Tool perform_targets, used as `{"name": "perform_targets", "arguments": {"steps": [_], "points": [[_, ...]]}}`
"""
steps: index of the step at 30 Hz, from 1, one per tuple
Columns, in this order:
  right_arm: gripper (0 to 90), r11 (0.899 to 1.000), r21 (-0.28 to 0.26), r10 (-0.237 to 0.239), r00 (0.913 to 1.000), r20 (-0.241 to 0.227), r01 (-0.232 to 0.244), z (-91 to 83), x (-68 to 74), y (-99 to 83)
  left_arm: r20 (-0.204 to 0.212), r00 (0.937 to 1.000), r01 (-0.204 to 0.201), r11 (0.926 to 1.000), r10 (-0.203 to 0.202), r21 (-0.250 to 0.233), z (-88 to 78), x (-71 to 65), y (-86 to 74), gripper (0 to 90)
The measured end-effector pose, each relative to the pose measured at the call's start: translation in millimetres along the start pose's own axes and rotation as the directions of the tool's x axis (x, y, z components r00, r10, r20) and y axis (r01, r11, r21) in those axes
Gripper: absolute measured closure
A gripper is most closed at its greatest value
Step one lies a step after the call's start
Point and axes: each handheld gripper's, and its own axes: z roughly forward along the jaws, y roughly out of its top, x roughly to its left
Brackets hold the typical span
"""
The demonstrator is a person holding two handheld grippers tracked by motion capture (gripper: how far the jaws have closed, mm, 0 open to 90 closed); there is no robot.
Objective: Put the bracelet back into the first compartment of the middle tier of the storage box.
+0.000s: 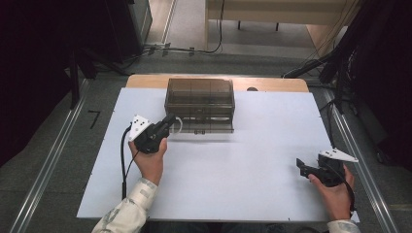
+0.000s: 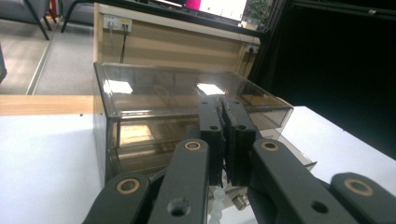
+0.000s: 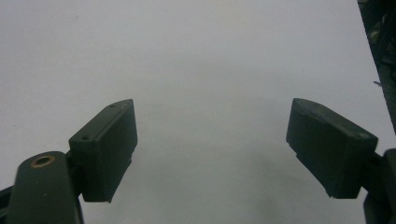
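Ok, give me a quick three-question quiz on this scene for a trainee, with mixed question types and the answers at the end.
1. True or false: the right gripper is open over the bare white tabletop.
2. Multiple choice: the left gripper is shut on A) a string of pale beads, B) a spoon, C) a sponge.
3. Fill in: the left gripper is beside the front left of the smoky transparent ____.

Key: 1 true. 2 A. 3 box.
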Motion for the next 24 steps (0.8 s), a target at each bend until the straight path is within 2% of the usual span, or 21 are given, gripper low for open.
{"name": "perform_targets", "arguments": {"steps": [13,24], "points": [[14.9,1.000,0.004,0.004,1.0000,-0.002,-0.004,1.0,-0.9,-0.5,-0.007,1.0000,0.007,0.9999,-0.007,-0.014,21.2,-2.6,2.1,88.3],[14.8,1.000,0.007,-0.001,1.0000,-0.005,0.001,1.7,-0.9,-0.4,-0.040,0.9992,-0.001,0.9999,0.001,0.013,37.7,-0.2,-5.9,88.3]]}}
